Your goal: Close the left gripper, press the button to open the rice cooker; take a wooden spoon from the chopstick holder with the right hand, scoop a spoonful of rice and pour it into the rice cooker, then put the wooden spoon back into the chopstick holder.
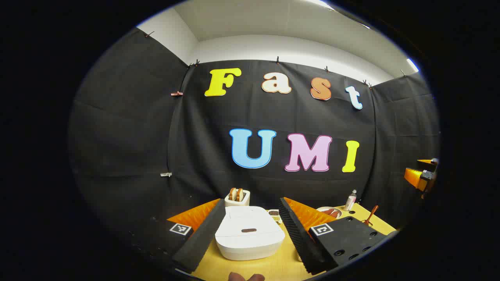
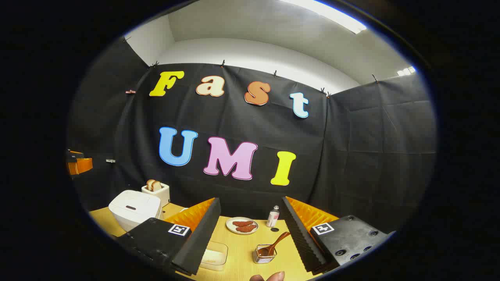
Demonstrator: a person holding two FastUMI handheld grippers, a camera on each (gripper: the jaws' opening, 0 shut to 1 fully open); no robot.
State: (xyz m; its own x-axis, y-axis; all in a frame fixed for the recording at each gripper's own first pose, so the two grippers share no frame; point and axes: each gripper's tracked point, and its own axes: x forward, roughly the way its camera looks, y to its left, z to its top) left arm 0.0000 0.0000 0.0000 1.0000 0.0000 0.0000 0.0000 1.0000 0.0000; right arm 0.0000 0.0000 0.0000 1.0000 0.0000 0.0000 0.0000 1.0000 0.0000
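Ahead, rice cooker (image 1: 249, 233) between open left gripper (image 1: 250, 230) fingers, lid shut

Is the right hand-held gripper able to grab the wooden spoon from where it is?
Probably yes. The right hand-held gripper is open, and the wooden spoon stands in the chopstick holder straight ahead between its fingers, handle leaning up. Nothing on the table blocks the way.

White rice cooker (image 1: 250, 234) on yellow table (image 2: 242, 249); brown wooden spoon (image 2: 275, 244).
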